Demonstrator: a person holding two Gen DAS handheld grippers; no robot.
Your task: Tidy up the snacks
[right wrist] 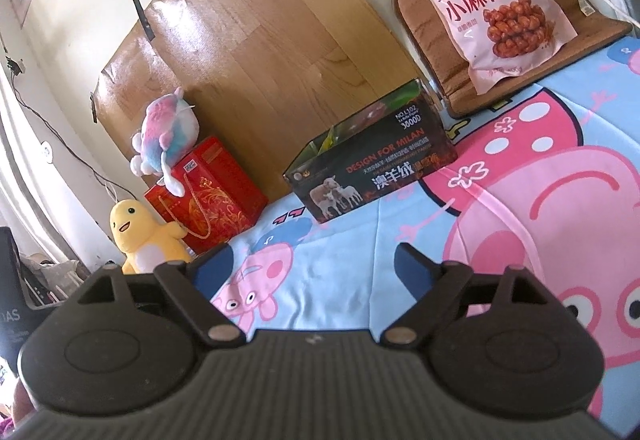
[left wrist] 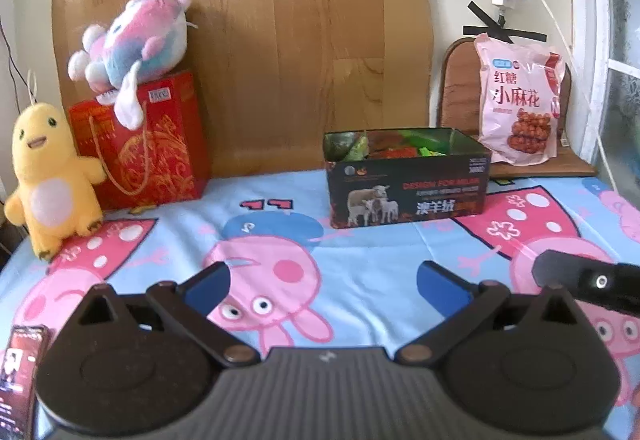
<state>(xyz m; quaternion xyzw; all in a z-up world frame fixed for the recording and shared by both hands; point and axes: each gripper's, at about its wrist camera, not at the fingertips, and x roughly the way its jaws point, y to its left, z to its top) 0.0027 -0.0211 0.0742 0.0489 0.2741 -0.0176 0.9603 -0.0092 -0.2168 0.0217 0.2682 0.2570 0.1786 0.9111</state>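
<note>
We had both hand-held grippers, left (left wrist: 322, 280) and right (right wrist: 312, 266), wide open and empty; the snack bag (right wrist: 486, 6) sat upper right of the frame, nearer the right one.

- Dark box (left wrist: 406, 188), open-topped, rectangular; a sheep picture and "DESIGN FOR MILAN" printed on its front; stands upright on the cartoon-pig cloth near the wooden board; red and green snack packets (left wrist: 404, 149) lie inside
- Pink snack bag (left wrist: 520, 100), sealed; fried twists pictured; leans upright on a brown chair behind and right of the box, apart from it
</note>
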